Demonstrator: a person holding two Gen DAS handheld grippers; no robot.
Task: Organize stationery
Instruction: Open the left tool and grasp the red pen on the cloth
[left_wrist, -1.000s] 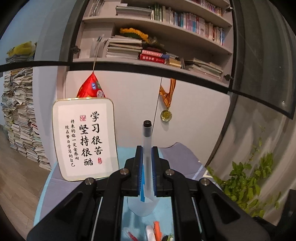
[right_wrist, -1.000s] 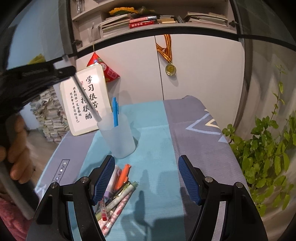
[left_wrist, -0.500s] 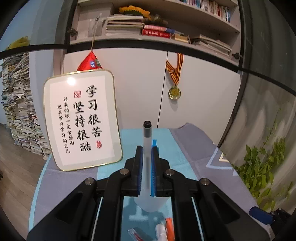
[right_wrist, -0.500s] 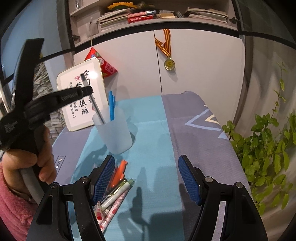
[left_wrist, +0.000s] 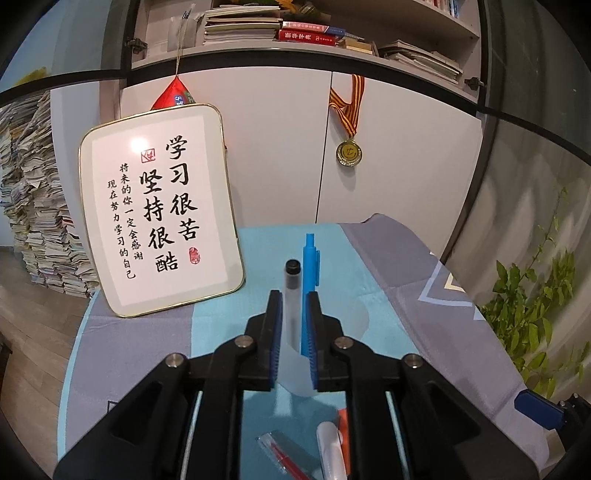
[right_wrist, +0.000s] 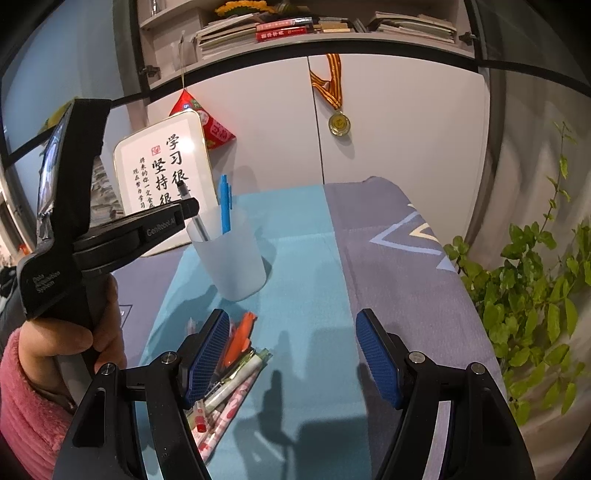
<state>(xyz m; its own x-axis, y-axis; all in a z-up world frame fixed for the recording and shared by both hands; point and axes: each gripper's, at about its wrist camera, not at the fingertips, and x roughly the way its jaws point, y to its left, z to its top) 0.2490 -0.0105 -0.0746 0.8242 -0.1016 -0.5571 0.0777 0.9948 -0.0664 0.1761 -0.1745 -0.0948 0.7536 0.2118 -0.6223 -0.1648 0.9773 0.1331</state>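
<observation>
Cup (right_wrist: 232, 254) with blue pen (right_wrist: 224, 206), clear pen (left_wrist: 291, 302).

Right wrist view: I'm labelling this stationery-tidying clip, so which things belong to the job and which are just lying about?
Part of the job:
- frosted cup
- blue pen standing in the cup
- clear pen gripped by the left tool, lower end in the cup
- loose pens by the open right tool

Just lying about:
- calligraphy board
- medal
- plant
- shelf books
</observation>
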